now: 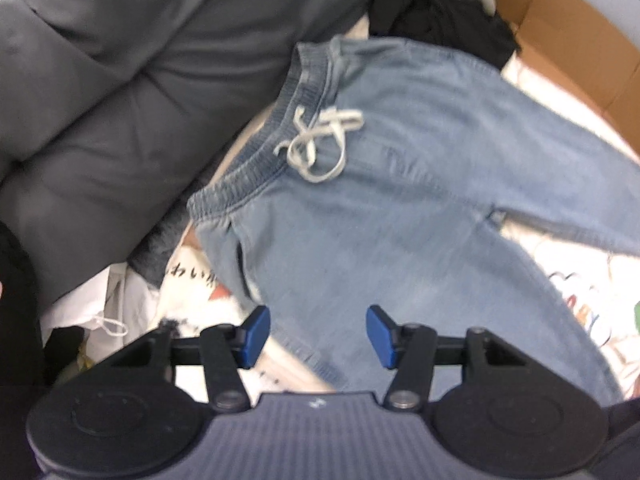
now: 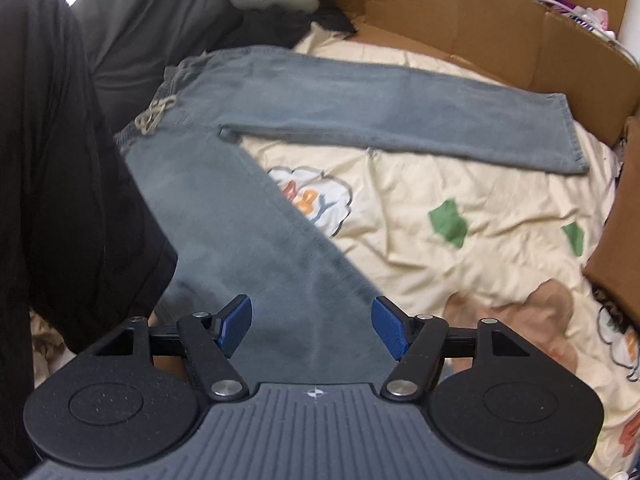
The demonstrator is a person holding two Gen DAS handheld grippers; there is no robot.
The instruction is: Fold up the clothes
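Observation:
Light blue drawstring trousers (image 1: 400, 168) lie flat on a cream printed sheet (image 2: 460, 272). Their white cord (image 1: 320, 140) is tied at the elastic waistband (image 1: 256, 164). In the right wrist view the trousers (image 2: 224, 208) spread in a V, with the far leg (image 2: 400, 120) stretched to the right and the near leg running under me. My left gripper (image 1: 318, 336) hovers open over the near hip and leg edge, and its pads are clear of the cloth. Over the near leg my right gripper (image 2: 312, 328) stands open wide, with fabric below the gap and nothing pinched.
A grey padded quilt (image 1: 100, 100) borders the trousers on the left. Dark clothes (image 1: 440, 12) are heaped beyond the waistband. Cardboard walls (image 2: 480, 28) ring the far and right sides, with a brown box (image 2: 624, 220) at the right. Black fabric (image 2: 60, 160) hangs at the left.

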